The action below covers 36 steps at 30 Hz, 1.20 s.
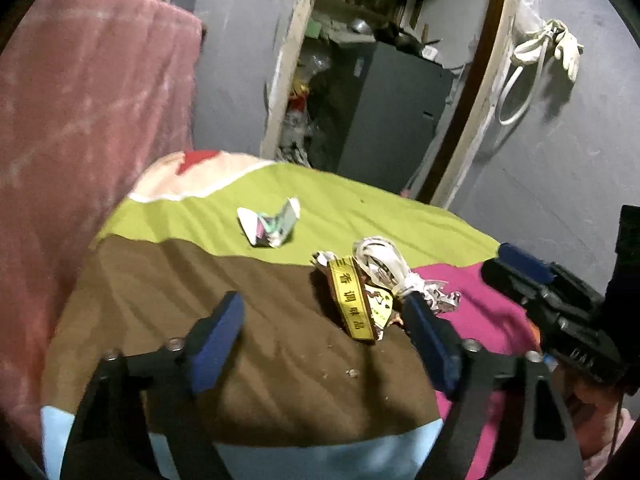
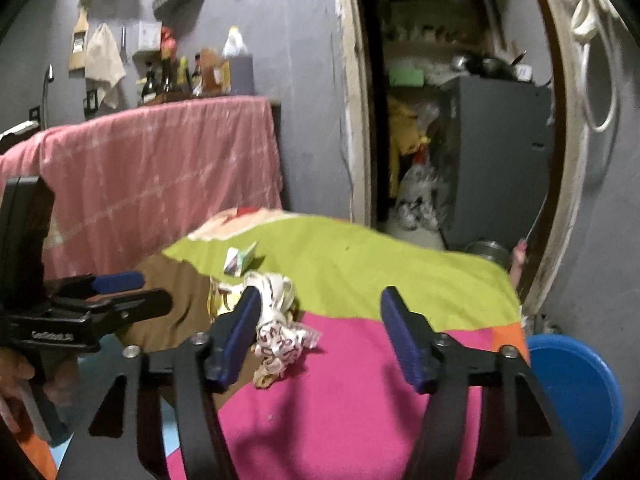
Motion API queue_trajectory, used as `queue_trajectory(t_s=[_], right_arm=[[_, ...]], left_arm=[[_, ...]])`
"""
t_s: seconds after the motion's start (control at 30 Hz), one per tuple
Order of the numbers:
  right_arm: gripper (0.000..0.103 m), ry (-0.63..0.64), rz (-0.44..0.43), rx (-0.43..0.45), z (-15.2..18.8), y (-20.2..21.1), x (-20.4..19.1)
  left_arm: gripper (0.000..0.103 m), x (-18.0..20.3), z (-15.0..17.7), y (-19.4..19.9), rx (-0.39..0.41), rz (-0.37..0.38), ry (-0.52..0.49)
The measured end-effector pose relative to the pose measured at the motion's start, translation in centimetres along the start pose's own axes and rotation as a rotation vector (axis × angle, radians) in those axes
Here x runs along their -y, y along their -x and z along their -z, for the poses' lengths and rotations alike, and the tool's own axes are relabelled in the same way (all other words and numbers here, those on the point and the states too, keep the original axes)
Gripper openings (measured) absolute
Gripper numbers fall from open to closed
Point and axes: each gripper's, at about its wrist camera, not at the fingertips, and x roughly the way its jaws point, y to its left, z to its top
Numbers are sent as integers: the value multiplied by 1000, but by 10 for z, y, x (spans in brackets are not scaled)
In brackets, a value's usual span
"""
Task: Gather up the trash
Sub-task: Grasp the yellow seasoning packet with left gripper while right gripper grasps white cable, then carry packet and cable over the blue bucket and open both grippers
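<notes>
Jaws, both grippers: parted, gripping nothing; no earlier view offered for comparison.

Left gripper (image 1: 326, 320): blue-padded black fingers angled downward over the brown panel of the patchwork cloth-covered table (image 1: 200, 288); its right-side finger lies just beside the trash pile.

Right gripper (image 2: 320, 320): angled downward over the magenta panel; its left-side finger stands in front of the crumpled white printed wrapper (image 2: 280, 344), contact not clear.

Trash: yellow packet with printed characters (image 1: 352, 300) touching the crumpled white wrapper, at the brown-magenta seam; folded white paper scrap (image 1: 270, 226) apart on the green panel.

Surroundings: pink blanket (image 2: 160, 168) draped behind; blue round plastic basin (image 2: 576, 396) at the table's right edge.
</notes>
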Motion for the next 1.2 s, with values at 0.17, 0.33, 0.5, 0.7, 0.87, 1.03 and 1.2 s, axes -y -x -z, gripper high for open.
queue_trajectory(t_s=[0.17,0.33,0.5,0.7,0.87,1.03,1.2], right_arm=[[51,-4,-62,-92,7,-22,0],[50,6,-104,-150,13,-37,-4],[36,-4,-130,-193,14,-48,-5],[21,-7,-138,-194,15,-46,-5],[13,-11,-129,-168,16,-39,-7],[12,-42,-116,-92,13,-17,-2],[12,-50,-100,10,5,12,1]], left_arm=[[58,-2,-2,-17,-48,40,38],[47,-5,-6,-31,-81,62,74],[31,-6,-7,-36,-106,79,102],[21,-6,-10,-32,-106,84,115],[18,-1,-10,-23,-78,42,108],[17,9,-5,-4,-11,-8,85],[17,21,-4,19,71,-25,72]])
